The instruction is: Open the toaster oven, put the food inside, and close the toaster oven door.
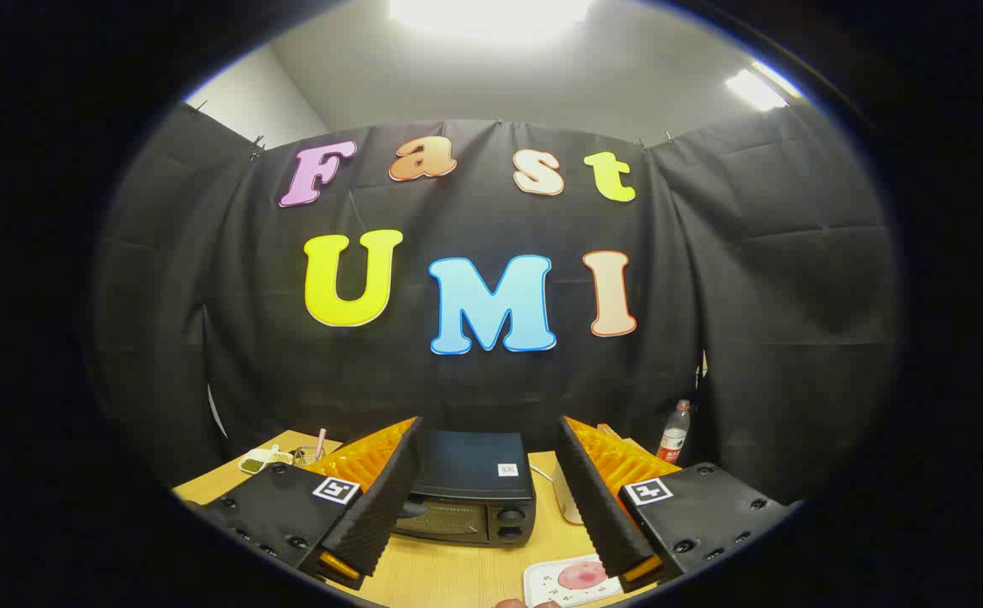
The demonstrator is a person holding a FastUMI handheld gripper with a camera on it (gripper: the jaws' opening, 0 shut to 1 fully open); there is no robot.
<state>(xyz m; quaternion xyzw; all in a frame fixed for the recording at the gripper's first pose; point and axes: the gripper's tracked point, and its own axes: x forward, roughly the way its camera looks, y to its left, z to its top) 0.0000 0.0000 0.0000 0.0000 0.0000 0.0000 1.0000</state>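
The gripper (487, 498) hangs above the counter (449, 574) with its fingers (386, 498) spread wide apart, gripping nothing. Nearest, just under the right finger, a small white tray (552, 587) lies on the wood with a round pink piece of food (582, 575) on it; the food looks soft and smooth, and its lower edge is partly cut off from sight.

Just ahead, framed between the fingers, stands the toaster oven (470, 494), a squat dark box with a flat top, a glass door (441, 519) that looks closed, and two round knobs (511, 515) stacked at its right side. The door's handle is hard to make out behind the left finger.

The main risk, as I judge it, is in the opening step: the door likely needs a pull at its top edge, and a finger that catches the knobs or the smooth glass instead could slip or push the light oven backward. Later, a soft piece of food could squash or slide off the tray if pinched carelessly.

Farther off, a white dish (257, 461) sits at the counter's left rear, and a plastic bottle (674, 431) stands at the right rear near the cloth wall.
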